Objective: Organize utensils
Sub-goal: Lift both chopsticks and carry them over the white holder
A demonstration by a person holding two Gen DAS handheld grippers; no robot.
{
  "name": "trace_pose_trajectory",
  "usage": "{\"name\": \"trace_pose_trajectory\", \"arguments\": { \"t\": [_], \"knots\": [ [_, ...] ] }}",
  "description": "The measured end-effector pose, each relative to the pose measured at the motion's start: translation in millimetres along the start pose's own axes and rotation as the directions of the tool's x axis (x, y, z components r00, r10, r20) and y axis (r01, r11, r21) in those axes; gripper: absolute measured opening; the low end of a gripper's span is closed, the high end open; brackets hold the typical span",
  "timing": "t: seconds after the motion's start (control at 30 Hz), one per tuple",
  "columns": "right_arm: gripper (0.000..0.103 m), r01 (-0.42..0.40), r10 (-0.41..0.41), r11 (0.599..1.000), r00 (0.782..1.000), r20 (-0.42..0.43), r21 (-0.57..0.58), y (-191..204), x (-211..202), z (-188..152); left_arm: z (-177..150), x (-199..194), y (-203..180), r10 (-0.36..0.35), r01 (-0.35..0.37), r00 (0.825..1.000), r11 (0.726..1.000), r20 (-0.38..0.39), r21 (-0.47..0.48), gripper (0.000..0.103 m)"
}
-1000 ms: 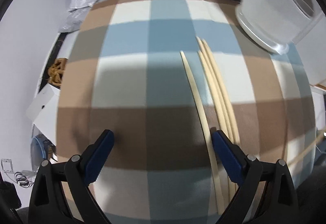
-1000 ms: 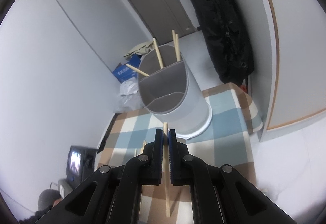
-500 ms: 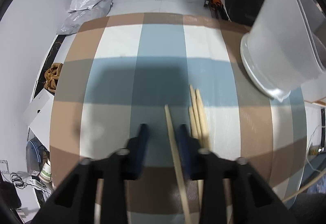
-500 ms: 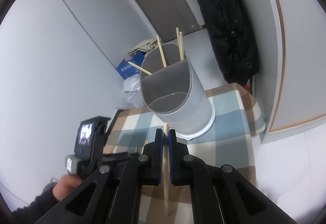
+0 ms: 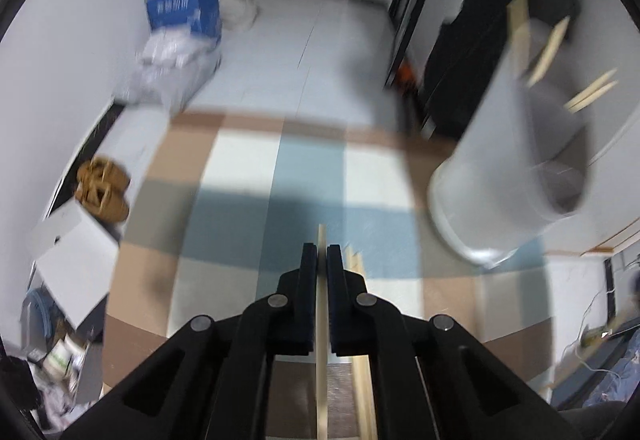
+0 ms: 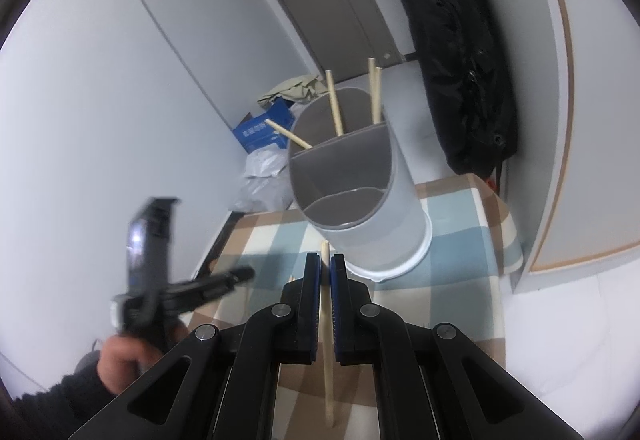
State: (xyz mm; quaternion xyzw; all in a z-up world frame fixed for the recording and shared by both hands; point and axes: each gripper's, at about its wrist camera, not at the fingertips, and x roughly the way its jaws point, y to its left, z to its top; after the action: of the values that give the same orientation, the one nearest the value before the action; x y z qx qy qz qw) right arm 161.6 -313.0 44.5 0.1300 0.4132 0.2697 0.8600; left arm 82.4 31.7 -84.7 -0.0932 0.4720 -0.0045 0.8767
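A table covered by a checked cloth (image 5: pixel 240 207) in blue, brown and white squares carries everything. A pale grey round holder (image 6: pixel 384 224) with a divided inside stands on it toward the far right corner. A few loose wooden chopsticks (image 5: pixel 358 268) lie flat on the cloth, side by side, near the holder's base.

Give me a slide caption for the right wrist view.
Right gripper clamps a pale wooden chopstick before a grey divided cylindrical holder on the checked tablecloth.
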Motion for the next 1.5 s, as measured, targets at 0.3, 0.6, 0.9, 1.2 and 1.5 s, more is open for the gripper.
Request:
{"name": "trace_pose_trajectory", "arguments": {
  "t": [0.3, 0.6, 0.9, 1.2, 1.5],
  "knots": [
    [0.004, 0.016, -0.007, 0.989, 0.998, 0.064, -0.145, 38, -9, -11, -13, -51, -3, -0.084, 0.084, 0.987, 0.996, 0.138, 0.007, 0.001],
    [0.004, 0.055, -0.038, 0.983, 0.995, 0.096, -0.176, 51, -6, -16, -4, -70, -11, -0.073, 0.061, 0.983, 0.995, 0.171, 0.074, 0.0],
    [0.004, 0.048, -0.027, 0.985, 0.992, 0.126, -0.167, 55, -8, -12, 7, -81, -16, -0.099, 0.08, 0.98, 0.99, 0.173, 0.117, 0.0],
    [0.004, 0.043, -0.013, 0.988, 0.98, 0.196, -0.15, 57, -26, 40, 47, -102, -36, -0.162, 0.132, 0.967, 0.979, 0.197, 0.156, 0.0],
    [0.004, 0.074, -0.025, 0.984, 0.96, 0.279, -0.164, 56, -52, 120, 103, -114, -65, -0.229, 0.195, 0.944, 0.968, 0.238, 0.156, 0.0]
  ]
}}
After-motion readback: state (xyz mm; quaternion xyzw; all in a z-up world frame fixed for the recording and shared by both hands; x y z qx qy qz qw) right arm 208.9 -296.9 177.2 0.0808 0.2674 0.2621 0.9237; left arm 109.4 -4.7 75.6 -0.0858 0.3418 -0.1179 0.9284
